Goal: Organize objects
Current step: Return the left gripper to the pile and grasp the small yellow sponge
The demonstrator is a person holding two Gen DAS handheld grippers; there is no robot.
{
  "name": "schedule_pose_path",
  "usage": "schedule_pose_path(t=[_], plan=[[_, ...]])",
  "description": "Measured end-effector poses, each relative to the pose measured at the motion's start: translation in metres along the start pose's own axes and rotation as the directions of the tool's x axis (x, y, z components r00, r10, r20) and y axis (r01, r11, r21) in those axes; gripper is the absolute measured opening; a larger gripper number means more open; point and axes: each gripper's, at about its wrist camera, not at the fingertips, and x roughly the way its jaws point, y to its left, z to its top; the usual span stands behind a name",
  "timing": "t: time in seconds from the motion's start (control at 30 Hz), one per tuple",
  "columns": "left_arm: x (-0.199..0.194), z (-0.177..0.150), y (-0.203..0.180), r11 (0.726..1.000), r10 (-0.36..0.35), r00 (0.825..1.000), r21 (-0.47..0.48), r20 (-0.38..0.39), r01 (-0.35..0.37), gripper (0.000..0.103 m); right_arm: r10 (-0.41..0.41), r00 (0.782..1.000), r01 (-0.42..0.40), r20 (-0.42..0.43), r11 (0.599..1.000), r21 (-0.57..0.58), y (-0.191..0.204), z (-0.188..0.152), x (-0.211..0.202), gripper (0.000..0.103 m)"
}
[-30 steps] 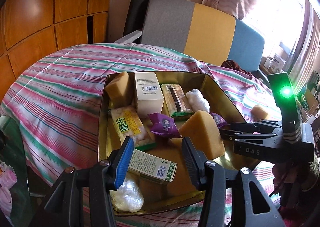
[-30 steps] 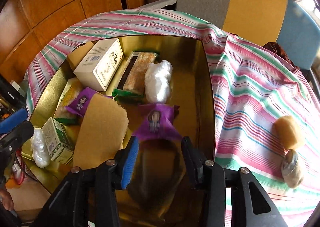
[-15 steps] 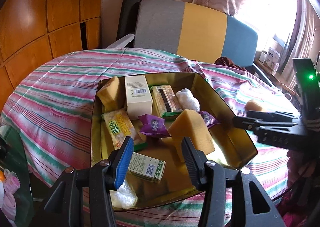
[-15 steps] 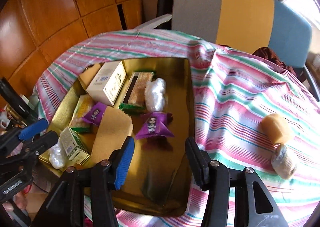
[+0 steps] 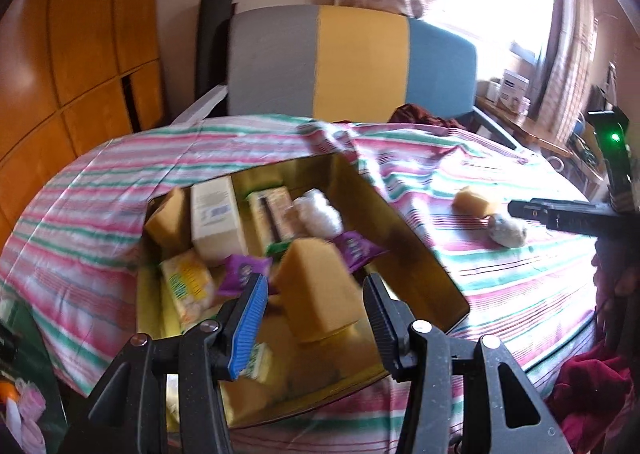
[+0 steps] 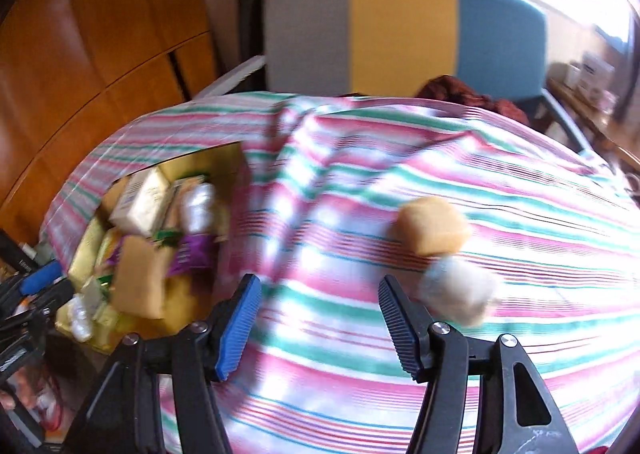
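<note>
Two loose items are lying on the striped tablecloth [image 6: 360, 213] outside the gold tin [image 5: 404, 238]: a tan sponge block [image 6: 434, 225] and, touching it on the near side, a grey-white wrapped lump [image 6: 458, 296]. In the right wrist view they are sitting at about two o'clock from the right gripper [image 6: 320, 318], just beyond its dark finger, with only bare cloth between the two fingers. From the left wrist view the same pair is showing at three o'clock, well apart from the tin, with the right gripper's black body reaching in beside them. Inside the tin, a big yellow sponge wedge [image 5: 316, 290] is standing right ahead of the left gripper [image 5: 312, 314], at twelve o'clock between its fingers without visibly touching either. Around the wedge are lying two purple snack packets [image 5: 244, 274], a white carton [image 5: 216, 217], a brown-and-green wrapped bar [image 5: 272, 213], a crumpled clear wrapper [image 5: 320, 213], a yellow-green packet [image 5: 186, 286] and a smaller sponge [image 5: 170, 217] in the far left corner. A grey, yellow and blue chair back [image 5: 352, 61] is standing at twelve o'clock behind the table. Both grippers are holding nothing: the left one's fingers are standing moderately apart, and the right one's jaws have just been opening and are now spread wider over the cloth.
</note>
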Motion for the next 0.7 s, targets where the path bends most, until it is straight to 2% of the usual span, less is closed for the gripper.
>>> schedule_pose_path(t=[0.2,0.33,0.5,0.57,0.7], plan=[[0.004,0.016,-0.034,0.997,-0.025,1.0,0.078,0.01,0.024,0.05,-0.116,0.993,0.114,0.019,0.99,0.081,-0.077,0.007,-0.008,0.066],[0.015,0.024,-0.058,0.991,-0.038,0.999,0.128,-0.017,0.04,0.05,-0.173,0.985,0.169,0.009,0.973,0.159,-0.13,0.001,-0.003,0.066],[0.03,0.03,-0.089,0.981,-0.055,0.997,0.182,-0.055,0.064,0.05,-0.169,0.986,0.162,-0.007,0.932,0.324,-0.185,-0.023,0.007,0.066],[0.039,0.032,-0.104,0.976,-0.069,0.995,0.2,-0.076,0.083,0.05,-0.172,0.985,0.169,-0.026,0.914,0.37,-0.195,-0.024,0.007,0.066],[0.056,0.037,-0.127,0.969,-0.098,0.988,0.216,-0.118,0.122,0.05,-0.157,0.987,0.153,-0.022,0.907,0.392,-0.197,-0.025,0.005,0.066]])
